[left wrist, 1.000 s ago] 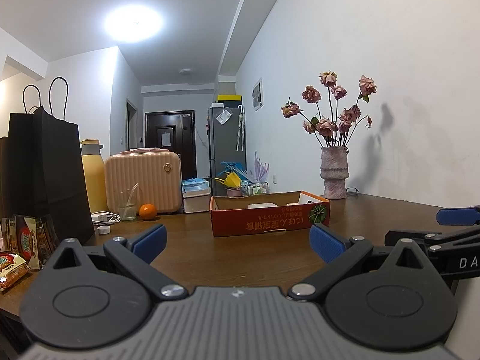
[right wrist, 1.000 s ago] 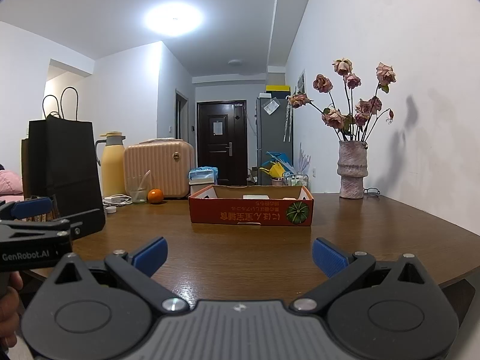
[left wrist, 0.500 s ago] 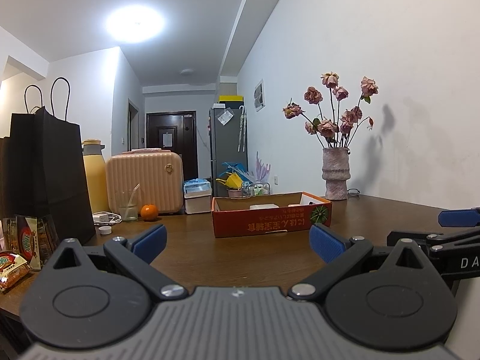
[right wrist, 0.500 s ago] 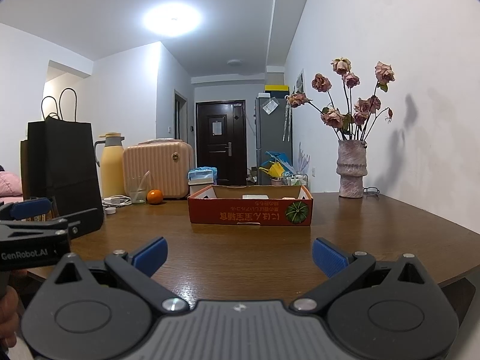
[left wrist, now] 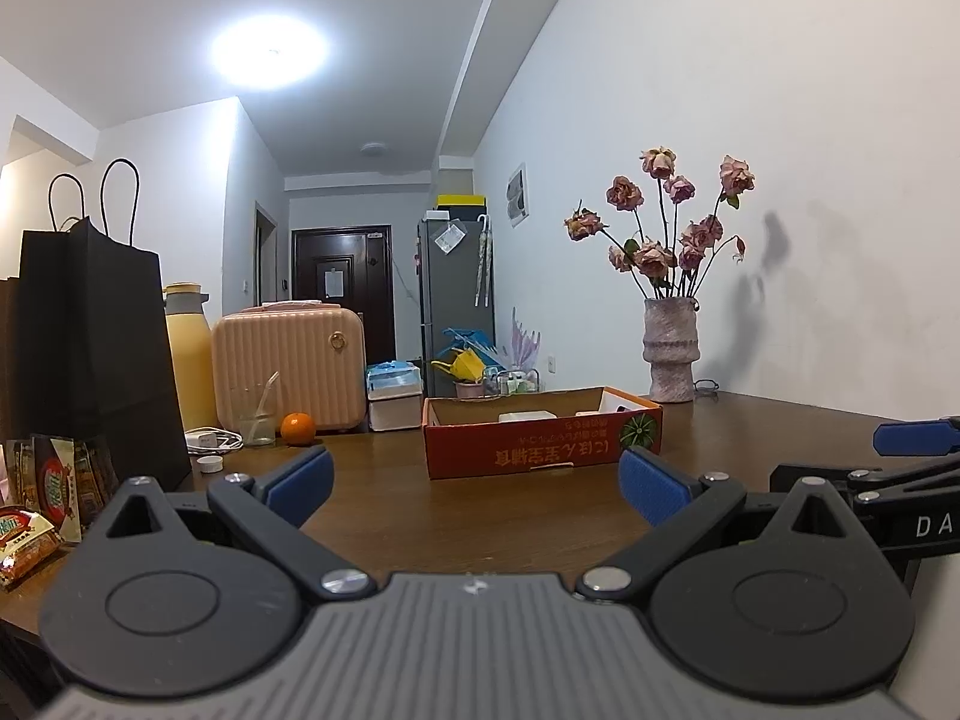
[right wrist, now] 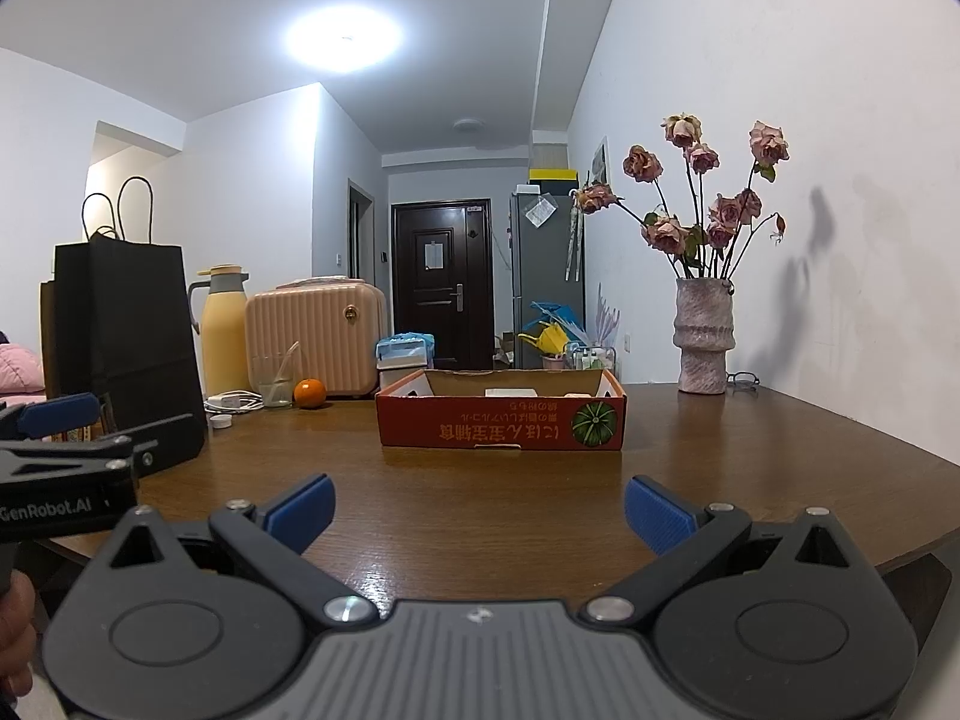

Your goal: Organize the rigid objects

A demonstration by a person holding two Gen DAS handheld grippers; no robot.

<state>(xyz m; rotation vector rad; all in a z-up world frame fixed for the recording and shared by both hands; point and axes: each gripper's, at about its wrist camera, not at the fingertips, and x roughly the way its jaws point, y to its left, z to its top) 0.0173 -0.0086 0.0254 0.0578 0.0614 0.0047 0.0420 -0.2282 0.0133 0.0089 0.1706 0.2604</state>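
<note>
A shallow red cardboard box (right wrist: 501,423) with a green pumpkin printed on its front panel rests on the brown wooden table (right wrist: 492,516), open at the top; a white flat item (right wrist: 509,392) lies inside, and the rest of its contents cannot be made out. The box sits ahead of both grippers, well apart from their fingertips, roughly centred before the right gripper (right wrist: 479,513) and slightly right of centre before the left gripper (left wrist: 477,483). Both grippers are held low near the table's front edge, level and aimed forward at the box. The right gripper's blue-padded fingers (right wrist: 303,510) are spread wide with nothing between them; the left gripper's blue pads (left wrist: 300,476) stand equally wide apart and likewise hold nothing. In the right wrist view the left gripper shows at the left edge, with part of a hand (right wrist: 15,636) below it. Beyond the box, left of it, stand an orange (right wrist: 309,392), a clear glass (right wrist: 274,381) with a straw, a white bottle cap (right wrist: 219,421), a white charger with cable (right wrist: 231,402), a peach ribbed case (right wrist: 315,339), a yellow thermos jug (right wrist: 223,330) and a black paper bag (right wrist: 129,342). Snack packets (left wrist: 36,501) lie at the table's left edge. A pale ridged vase (right wrist: 703,339) of dried pink roses (right wrist: 699,198) stands to the right, against the white wall.
</note>
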